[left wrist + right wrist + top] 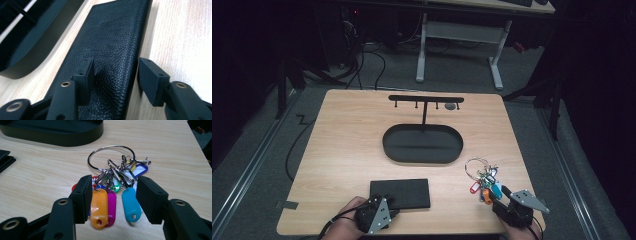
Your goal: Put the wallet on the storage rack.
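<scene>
A black leather wallet (400,193) (110,37) lies flat near the table's front edge. My left gripper (388,199) (116,72) is open at its near end: one jaw rests over the leather, the other stands beside the wallet's edge on the wood. A bunch of coloured key tags (486,187) (107,202) on a large metal ring (477,166) (111,157) lies at the front right. My right gripper (502,193) (113,195) is open, its jaws either side of the orange, pink and blue tags without pressing them.
A black oval tray (423,144) (50,135) (27,50) sits mid-table. From it rises a T-shaped hook rack (426,99) with a small dark item on its right hook. The table's front edge is just under both hands.
</scene>
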`<control>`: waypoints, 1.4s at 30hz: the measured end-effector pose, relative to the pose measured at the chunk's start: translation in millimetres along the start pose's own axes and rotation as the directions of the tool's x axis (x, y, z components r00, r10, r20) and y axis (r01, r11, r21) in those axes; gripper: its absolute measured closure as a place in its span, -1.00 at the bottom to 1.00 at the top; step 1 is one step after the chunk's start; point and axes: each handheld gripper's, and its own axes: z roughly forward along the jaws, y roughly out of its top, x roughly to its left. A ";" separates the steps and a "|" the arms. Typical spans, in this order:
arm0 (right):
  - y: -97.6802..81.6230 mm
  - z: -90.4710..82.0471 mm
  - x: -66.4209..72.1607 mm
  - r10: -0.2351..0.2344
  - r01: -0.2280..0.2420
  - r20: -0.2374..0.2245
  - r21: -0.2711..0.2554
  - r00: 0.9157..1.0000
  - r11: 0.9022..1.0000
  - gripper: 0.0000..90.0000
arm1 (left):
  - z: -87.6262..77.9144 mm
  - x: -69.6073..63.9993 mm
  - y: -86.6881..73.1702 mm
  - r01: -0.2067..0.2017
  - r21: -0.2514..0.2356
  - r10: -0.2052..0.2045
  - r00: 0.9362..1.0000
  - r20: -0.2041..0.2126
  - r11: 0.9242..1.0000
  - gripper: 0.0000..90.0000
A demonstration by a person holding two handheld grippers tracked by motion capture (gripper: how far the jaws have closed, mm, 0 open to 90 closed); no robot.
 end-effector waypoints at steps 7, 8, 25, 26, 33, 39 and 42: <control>0.1 0.1 0.3 0.003 -0.003 0.002 -0.001 1.000 1.000 0.06 | 0.1 -0.7 -3.0 -0.048 -0.010 0.048 0.999 -0.019 0.999 0.33; 0.1 0.1 0.5 0.002 -0.002 0.002 -0.001 1.000 1.000 0.06 | -0.1 -0.2 -2.6 -0.041 -0.011 0.041 0.999 -0.018 0.999 0.37; 0.1 -1.2 -2.2 0.008 -0.008 0.000 -0.009 1.000 1.000 0.06 | -16.7 -0.4 5.6 -0.053 -0.096 0.044 0.994 -0.100 0.994 0.78; 0.1 -1.1 -2.2 0.009 -0.009 0.000 -0.009 1.000 1.000 0.06 | -17.7 0.5 5.7 -0.048 -0.099 0.038 0.994 -0.098 0.994 0.79; 0.3 -0.3 -1.3 0.010 -0.010 -0.002 -0.003 1.000 1.000 0.06 | -26.0 6.1 6.3 -0.004 -0.147 -0.011 0.995 -0.099 0.989 0.80; 0.5 0.9 -1.1 0.012 -0.012 -0.006 0.000 1.000 1.000 0.06 | -37.0 13.4 6.8 0.060 -0.199 -0.079 0.993 -0.090 0.978 0.81; 0.9 1.8 -1.1 0.011 -0.011 -0.009 0.000 1.000 1.000 0.06 | -42.1 16.7 6.1 0.093 -0.221 -0.114 0.990 -0.083 0.971 0.81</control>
